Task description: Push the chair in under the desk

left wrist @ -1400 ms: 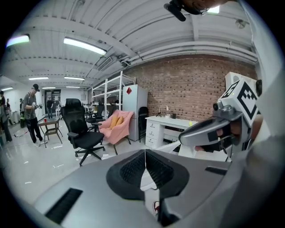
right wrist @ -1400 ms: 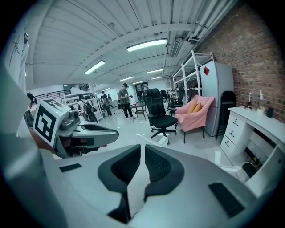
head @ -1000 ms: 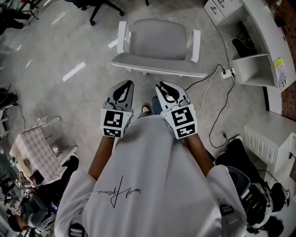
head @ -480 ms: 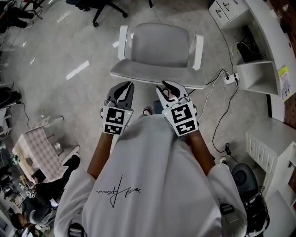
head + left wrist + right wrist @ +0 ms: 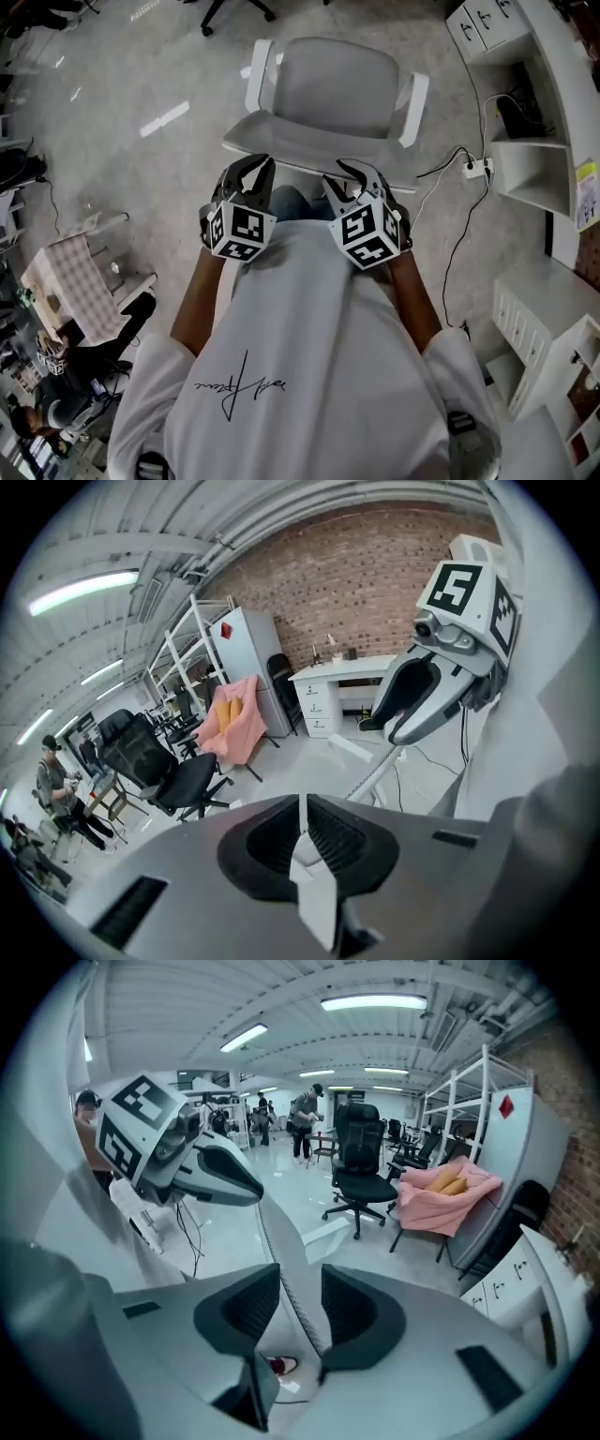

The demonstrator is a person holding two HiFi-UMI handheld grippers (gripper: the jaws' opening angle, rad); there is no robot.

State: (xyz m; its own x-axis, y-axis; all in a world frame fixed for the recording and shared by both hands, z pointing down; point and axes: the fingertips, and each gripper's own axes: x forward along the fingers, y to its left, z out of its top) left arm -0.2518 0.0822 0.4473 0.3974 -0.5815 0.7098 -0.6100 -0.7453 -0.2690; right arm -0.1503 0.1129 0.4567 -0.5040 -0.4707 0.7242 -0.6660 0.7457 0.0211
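The grey chair [image 5: 328, 89] stands on the floor [image 5: 131, 75] at 12 o'clock, its back's edge meeting both grippers: the left gripper [image 5: 250, 173] has fingers [image 5: 342, 841] clenched together, while the right gripper's [image 5: 352, 178] fingers [image 5: 354, 1309] are opening, released, with that edge between them.

You're looking at a black office chair [image 5: 364, 1171] standing far off, a pink cloth [image 5: 441, 1196] hanging just right of it. A power strip [image 5: 479, 169] is lying on the floor [image 5: 141, 84] at your right.
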